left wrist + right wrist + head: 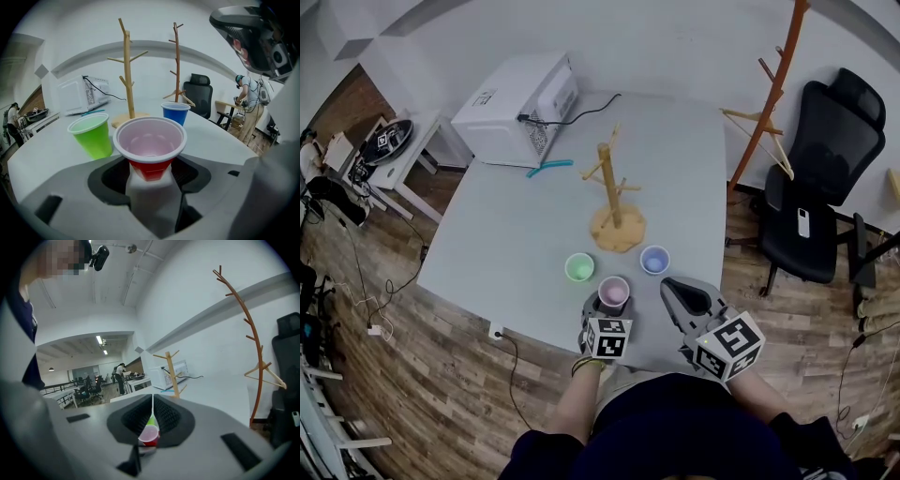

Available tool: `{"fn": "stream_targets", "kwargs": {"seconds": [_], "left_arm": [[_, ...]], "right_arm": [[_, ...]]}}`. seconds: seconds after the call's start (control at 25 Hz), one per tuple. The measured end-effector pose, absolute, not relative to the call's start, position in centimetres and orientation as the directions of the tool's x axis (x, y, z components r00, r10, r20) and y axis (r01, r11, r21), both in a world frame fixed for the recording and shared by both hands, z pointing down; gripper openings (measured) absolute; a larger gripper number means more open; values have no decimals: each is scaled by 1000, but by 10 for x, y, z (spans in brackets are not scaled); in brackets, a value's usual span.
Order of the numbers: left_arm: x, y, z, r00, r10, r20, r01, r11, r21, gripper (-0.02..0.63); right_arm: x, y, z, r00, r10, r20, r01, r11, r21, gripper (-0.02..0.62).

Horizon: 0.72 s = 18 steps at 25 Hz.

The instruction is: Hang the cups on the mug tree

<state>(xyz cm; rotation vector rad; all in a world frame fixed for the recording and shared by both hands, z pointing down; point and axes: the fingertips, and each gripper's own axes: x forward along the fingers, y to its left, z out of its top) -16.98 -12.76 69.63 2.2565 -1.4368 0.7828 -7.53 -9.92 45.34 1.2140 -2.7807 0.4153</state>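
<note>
A wooden mug tree [614, 202] stands mid-table with bare pegs. In front of it sit a green cup [579, 268], a blue cup [654, 260] and a red cup [613, 292] with a pale inside. My left gripper [609, 305] is open around the red cup [150, 145]. The cup stands upright between the jaws, and a gap shows on each side of its body. The green cup [91, 133] and blue cup [176, 112] stand just beyond. My right gripper [675, 289] hovers to the right of the red cup. It [152, 416] is shut with nothing in it.
A white microwave [520, 108] with a black cable sits at the table's far left corner, a teal tool [548, 169] beside it. Right of the table stand a wooden coat rack [773, 94] and a black office chair [825, 187]. The table's near edge [544, 342] is just below the grippers.
</note>
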Motion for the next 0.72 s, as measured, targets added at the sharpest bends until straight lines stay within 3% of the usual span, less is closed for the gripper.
{"fn": "stream_targets", "kwargs": {"seconds": [0.72], "left_arm": [[-169, -142, 648, 314, -762, 566, -923, -385, -5, 279]], "right_arm": [[-84, -91, 455, -738, -648, 188, -675, 705, -219, 31]]}}
